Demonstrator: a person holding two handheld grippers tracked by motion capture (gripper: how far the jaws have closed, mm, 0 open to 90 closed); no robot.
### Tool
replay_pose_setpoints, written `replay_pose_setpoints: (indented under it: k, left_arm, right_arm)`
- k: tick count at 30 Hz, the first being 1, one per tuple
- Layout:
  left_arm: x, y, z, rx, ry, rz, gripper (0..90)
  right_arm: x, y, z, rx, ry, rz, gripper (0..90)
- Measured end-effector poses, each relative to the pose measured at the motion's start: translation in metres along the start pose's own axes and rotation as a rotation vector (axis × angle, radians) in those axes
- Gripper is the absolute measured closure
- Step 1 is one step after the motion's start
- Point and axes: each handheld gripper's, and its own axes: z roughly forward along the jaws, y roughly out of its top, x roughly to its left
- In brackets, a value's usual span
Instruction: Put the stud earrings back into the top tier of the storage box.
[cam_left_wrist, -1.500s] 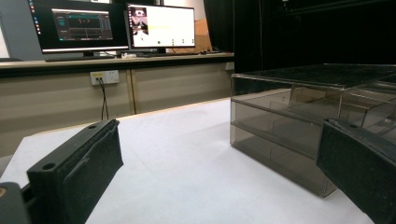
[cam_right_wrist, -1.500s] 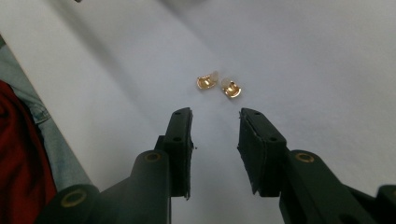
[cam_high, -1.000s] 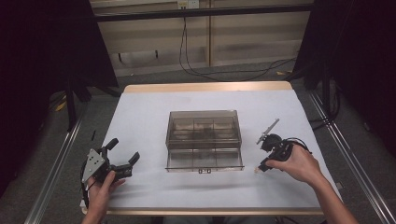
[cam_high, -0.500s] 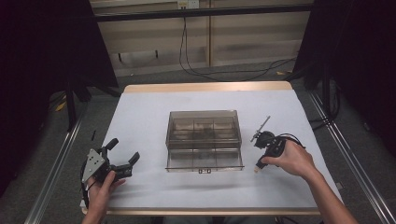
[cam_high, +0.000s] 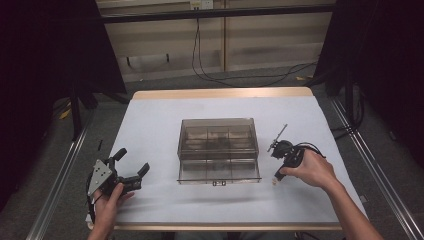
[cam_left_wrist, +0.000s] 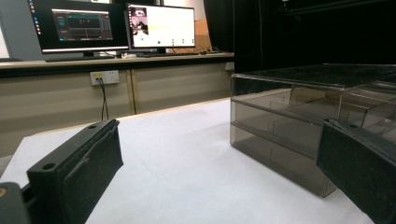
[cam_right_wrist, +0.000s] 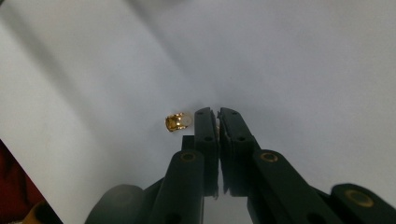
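A smoky clear compartment box (cam_high: 218, 150) stands mid-table; its side wall (cam_left_wrist: 299, 116) rises ahead of my left gripper. My left gripper (cam_high: 134, 161) rests at the front left with its jaws wide open (cam_left_wrist: 217, 140) and nothing between them. My right gripper (cam_high: 276, 176) points down at the table just right of the box. Its jaws have just been closing and now stand shut (cam_right_wrist: 218, 116). A small gold piece (cam_right_wrist: 177, 122) lies against the outside of one jaw. A gold glint shows in the slit between the tips; I cannot tell whether anything is pinched there.
White paper (cam_high: 160, 125) covers the tabletop. A cable (cam_high: 310, 147) trails from the right gripper. Monitors (cam_left_wrist: 112, 23) stand on a bench beyond the table's far edge. Dark curtains flank both sides.
The right hand has shifted slightly left toward the box and tipped its gripper down onto the table. The left hand and gripper have kept still.
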Motion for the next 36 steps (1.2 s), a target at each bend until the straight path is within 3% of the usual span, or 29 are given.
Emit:
replay_pose_setpoints:
  k: [12, 25, 26, 36]
  left_arm:
    - [0.000, 0.000, 0.000, 0.000, 0.001, -0.001, 0.4]
    - [0.000, 0.000, 0.000, -0.002, -0.001, 0.002, 0.4]
    - [0.000, 0.000, 0.000, -0.002, -0.001, 0.002, 0.4]
    - [0.000, 0.000, 0.000, 0.001, 0.001, 0.001, 0.4]
  right_arm:
    - [0.000, 0.002, 0.004, 0.033, 0.009, 0.002, 84.9]
    - [0.000, -0.002, -0.001, 0.020, 0.037, 0.030, 85.9]
    - [0.000, -0.003, -0.004, 0.000, 0.049, 0.047, 85.9]
    - [-0.001, -0.011, -0.020, -0.101, 0.070, 0.054, 85.9]
